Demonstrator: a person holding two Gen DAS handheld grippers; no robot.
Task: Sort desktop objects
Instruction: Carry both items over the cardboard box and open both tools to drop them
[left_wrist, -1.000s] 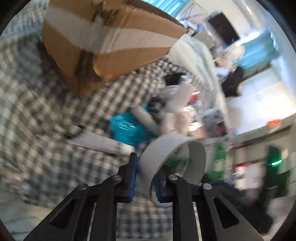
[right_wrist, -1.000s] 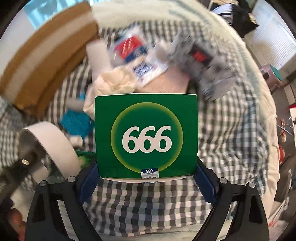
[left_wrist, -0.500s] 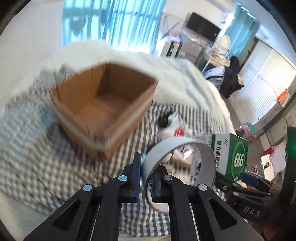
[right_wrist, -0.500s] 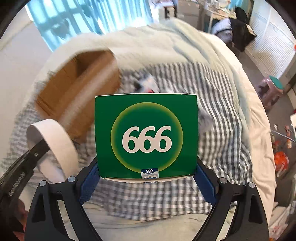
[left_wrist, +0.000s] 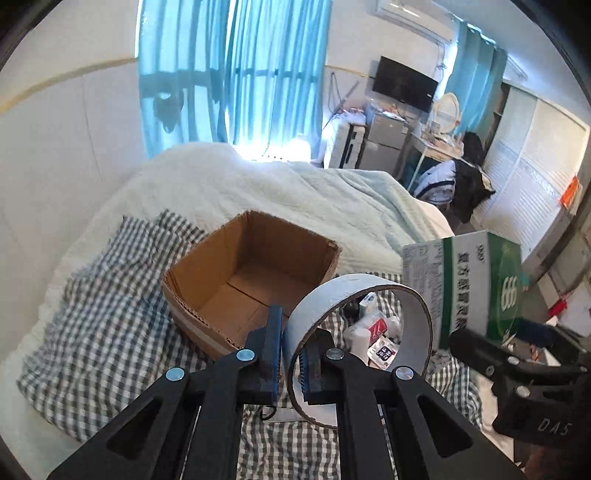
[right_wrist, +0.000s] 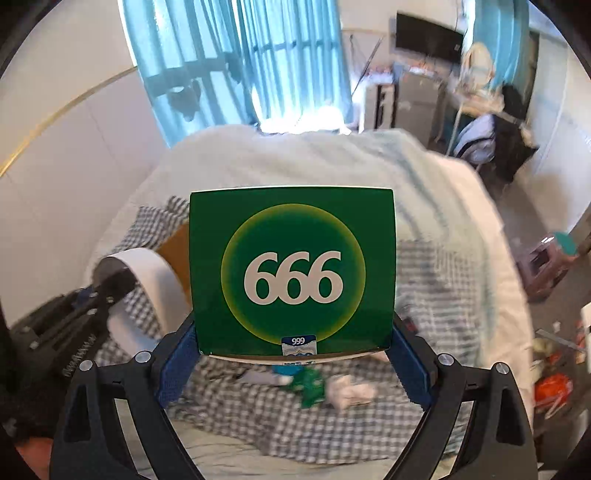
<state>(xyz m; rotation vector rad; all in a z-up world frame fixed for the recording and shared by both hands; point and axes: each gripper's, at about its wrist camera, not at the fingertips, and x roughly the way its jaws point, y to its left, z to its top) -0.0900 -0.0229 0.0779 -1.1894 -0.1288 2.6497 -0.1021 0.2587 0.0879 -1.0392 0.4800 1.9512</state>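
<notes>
Both grippers loaded, hanging above the open brown cardboard box (left_wrist: 251, 284), nothing dropped in yet.

Left gripper (left_wrist: 288, 354) is pinching the wall of the white tape ring (left_wrist: 354, 295), one pad inside, one outside. Right gripper (right_wrist: 291, 354) is clamping the green "666" carton (right_wrist: 291, 269) by its sides, to the right of the ring. Risks: the ring is gripped on a thin curved wall, so it may swivel or slip on release and roll off past the box's near rim; the carton is blocking the right camera's sight of the box, so it may clip the edge. Box is sitting on a grey-white checked cloth (left_wrist: 103, 332) over a soft pale blanket (left_wrist: 295, 199), so it may tip. Small packets (left_wrist: 376, 332) are lying to the right. Bedroom: blue curtains (left_wrist: 236, 70) far, wall TV (left_wrist: 402, 88) far right.
</notes>
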